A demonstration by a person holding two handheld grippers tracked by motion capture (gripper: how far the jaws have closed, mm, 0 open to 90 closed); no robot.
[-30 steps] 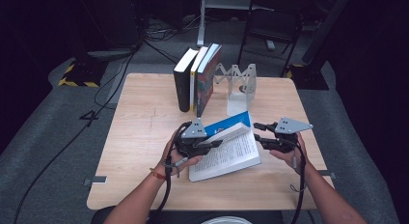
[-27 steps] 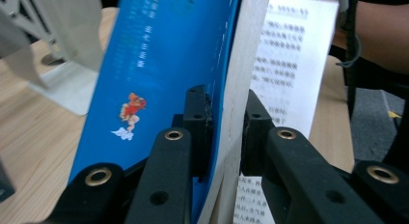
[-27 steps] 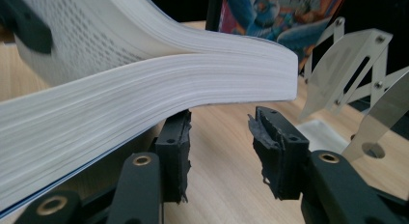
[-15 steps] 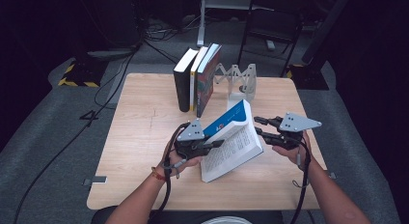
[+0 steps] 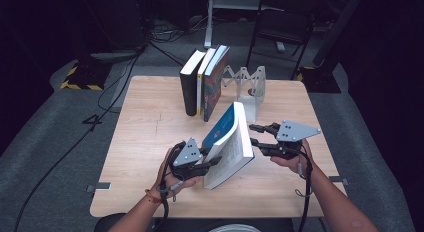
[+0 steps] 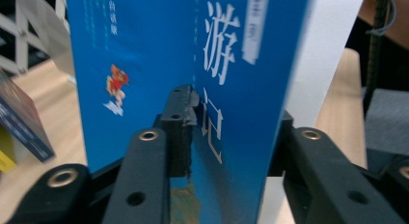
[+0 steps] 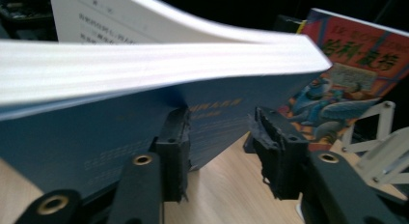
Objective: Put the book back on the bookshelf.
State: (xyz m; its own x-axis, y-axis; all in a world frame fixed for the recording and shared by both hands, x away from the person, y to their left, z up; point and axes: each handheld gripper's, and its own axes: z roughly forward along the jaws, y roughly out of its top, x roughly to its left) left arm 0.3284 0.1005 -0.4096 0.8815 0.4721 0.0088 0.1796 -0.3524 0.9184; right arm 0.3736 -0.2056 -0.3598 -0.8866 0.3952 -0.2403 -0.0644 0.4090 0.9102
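A thick blue book (image 5: pixel 227 142) stands tilted on its lower edge at the middle of the wooden table (image 5: pixel 145 132), pages facing right. My left gripper (image 5: pixel 212 162) straddles its spine from the left. In the left gripper view the blue book (image 6: pixel 144 60) fills the gap of my left gripper (image 6: pixel 236 118); the jaws have just been opening and the pads still touch both sides. My right gripper (image 5: pixel 256 134) is open at the book's right side. In the right gripper view the blue book (image 7: pixel 144 64) hangs over my right gripper (image 7: pixel 222 122), whose jaws have just been opening.
Three upright books (image 5: pixel 205 82) lean at the back of the table beside a metal folding bookend (image 5: pixel 247 84). The colourful cover of one of them (image 7: pixel 347 64) and the bookend (image 7: pixel 381 137) lie just beyond my right gripper. Dark floor with cables surrounds the table.
The blue book lay open on the table; now it is closed and tipped up on its edge. My right gripper has risen along its right side, and the left has shifted under the spine.
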